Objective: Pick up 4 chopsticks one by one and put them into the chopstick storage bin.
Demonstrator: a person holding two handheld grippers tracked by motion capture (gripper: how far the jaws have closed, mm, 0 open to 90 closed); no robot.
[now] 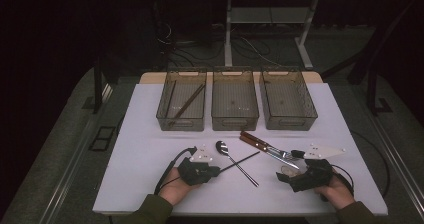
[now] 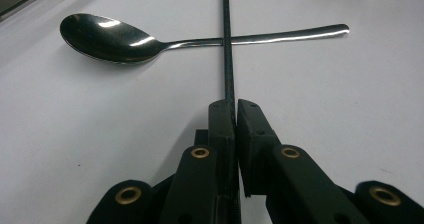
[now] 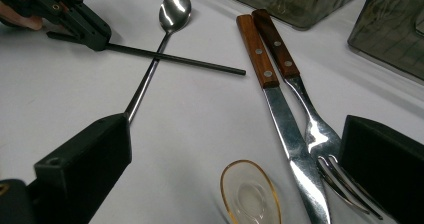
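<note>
My left gripper (image 2: 235,106) (image 1: 216,169) is shut on the near end of a black chopstick (image 2: 227,49) (image 1: 241,161) that lies on the white table. The chopstick crosses over the handle of a steel spoon (image 2: 107,38) (image 1: 222,147). My right gripper (image 3: 237,134) (image 1: 291,174) stands open with its jaws wide apart. Between the jaws lie a small clear dish with a gold rim (image 3: 250,194), the blade of a wooden-handled knife (image 3: 280,119) and the tines of a matching fork (image 3: 312,126). In the right gripper view the left gripper (image 3: 95,39) holds the chopstick (image 3: 175,57) at the upper left.
Three translucent bins stand in a row at the back of the table: left (image 1: 181,126), middle (image 1: 235,126), right (image 1: 289,126). A dark chopstick (image 1: 189,103) lies in the left bin. The table's front edge (image 1: 240,213) is close to the person's hands.
</note>
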